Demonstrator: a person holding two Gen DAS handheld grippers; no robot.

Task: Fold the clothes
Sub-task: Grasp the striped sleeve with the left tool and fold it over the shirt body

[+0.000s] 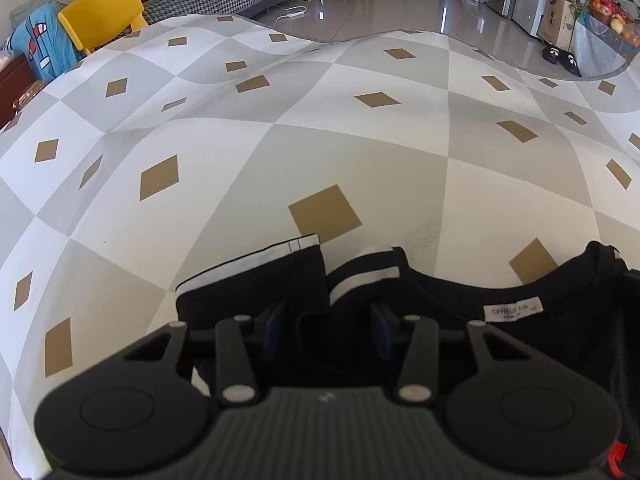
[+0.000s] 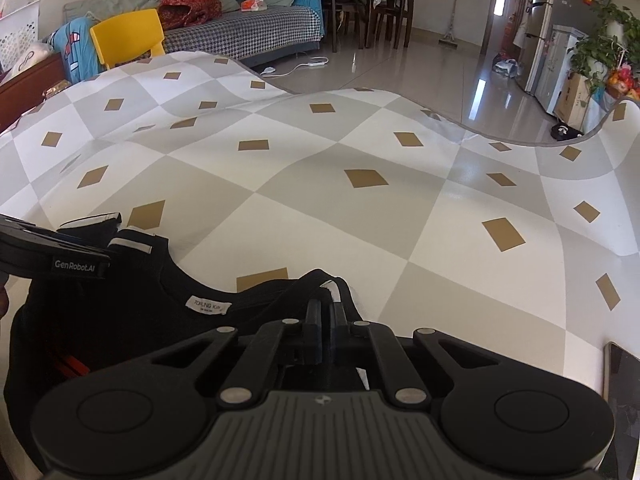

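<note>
Black shirt (image 1: 440,300) bunched at counter's (image 1: 280,152) near edge. Right gripper (image 2: 326,320) jaws clamped on its shoulder; left gripper (image 1: 328,320) jaws narrowed, seemingly pinching fabric. Open room beyond.

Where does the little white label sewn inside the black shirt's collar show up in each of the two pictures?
Left wrist view: the white label sits lower right, just beyond the left gripper.
Right wrist view: the label sits lower left, left of the right gripper.
Shared landmark: the yellow chair at upper left in both.
</note>
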